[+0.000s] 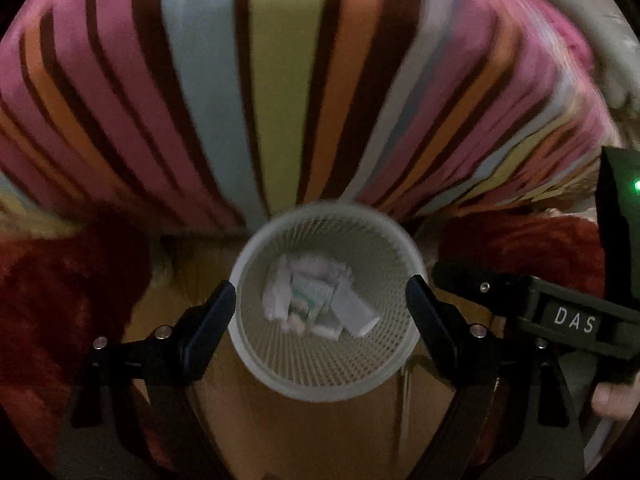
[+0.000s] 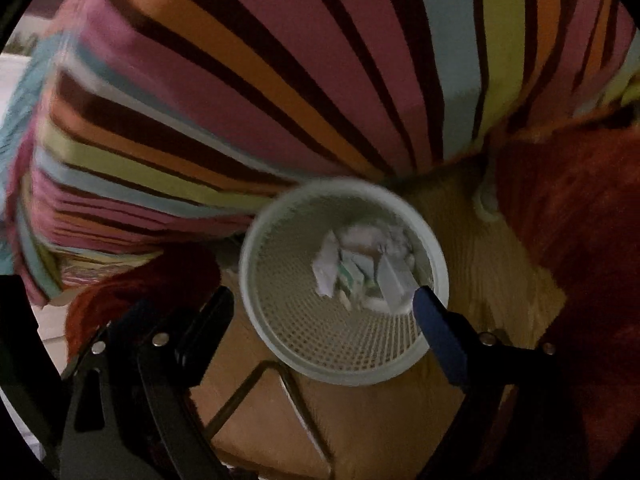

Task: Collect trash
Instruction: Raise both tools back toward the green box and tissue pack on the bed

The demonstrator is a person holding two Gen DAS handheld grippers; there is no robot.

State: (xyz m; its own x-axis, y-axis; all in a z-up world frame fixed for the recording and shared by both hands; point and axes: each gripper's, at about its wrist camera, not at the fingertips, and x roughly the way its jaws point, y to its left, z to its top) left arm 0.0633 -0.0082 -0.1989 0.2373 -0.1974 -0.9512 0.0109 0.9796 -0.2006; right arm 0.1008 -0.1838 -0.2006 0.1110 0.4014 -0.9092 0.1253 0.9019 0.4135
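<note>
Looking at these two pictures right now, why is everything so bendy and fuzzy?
Left wrist view: the fisheye lens bows the striped bedding into a fan; dim light and blur soften the mesh bin and the paper trash inside it. Right wrist view: the same curving, with heavier smear on the stripes at the left and on the bin's rim; the corners go black.

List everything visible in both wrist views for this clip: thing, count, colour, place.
mesh bin: one, white, on the floor by the bed
crumpled trash: several pieces, mostly white, inside the bin
striped bedcover: one, pink, orange, brown, blue, green, behind the bin
furry rug: red, either side of the bin
wooden floor: brown, under the bin
left hand-held gripper: black, open, above the bin
right hand-held gripper: black, open, above the bin
</note>
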